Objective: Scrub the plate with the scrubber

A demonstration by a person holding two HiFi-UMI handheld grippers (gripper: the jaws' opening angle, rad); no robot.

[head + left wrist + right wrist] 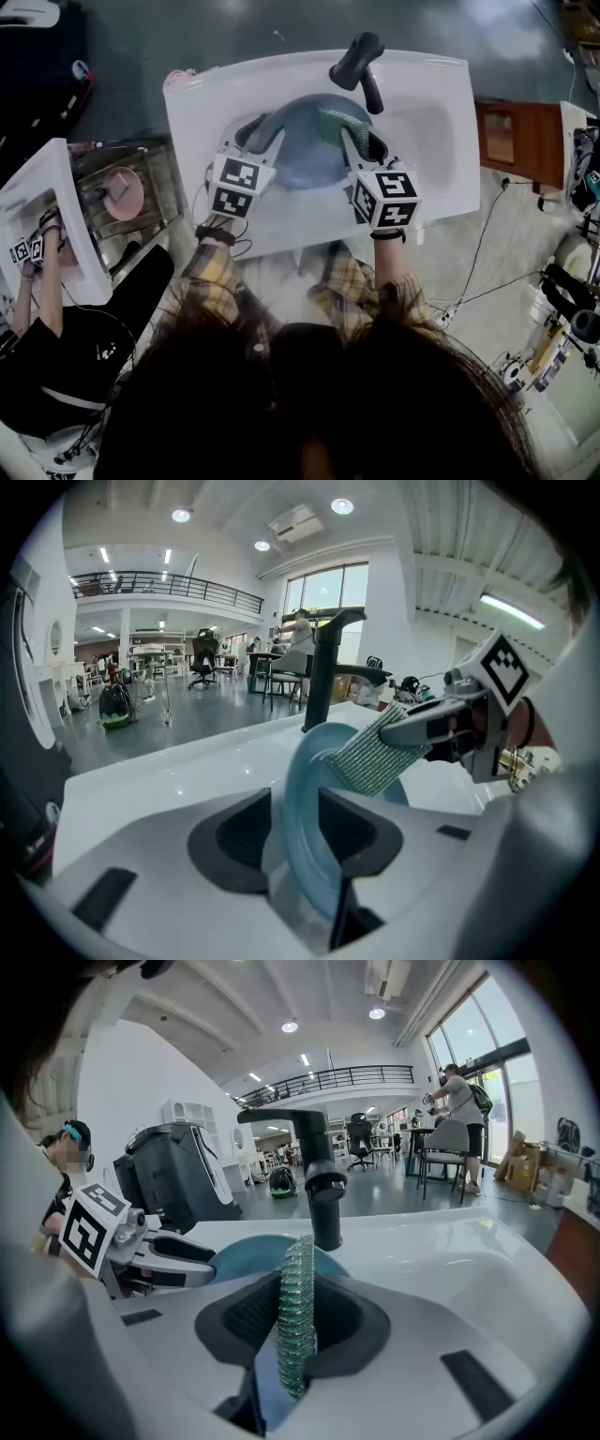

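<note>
a blue plate (298, 150) was seen over a white sink (431, 89), below the tap (359, 58) at twelve o'clock. its nine o'clock rim was framed by the jaws of the left gripper (262, 141), which were opening, so a drop into the sink was judged likely. the green scrubber (337, 120) was clamped by the right gripper (361, 142) at three o'clock, and the loosened plate could be tipped by its push.

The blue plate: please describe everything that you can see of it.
The plate is round, pale blue, glossy, plastic-looking. It stands tilted on edge over the white sink, below the black faucet. Its rim lies between the opening fingers of the left gripper; the green scrubber, held by the right gripper, lies against its face.
</note>
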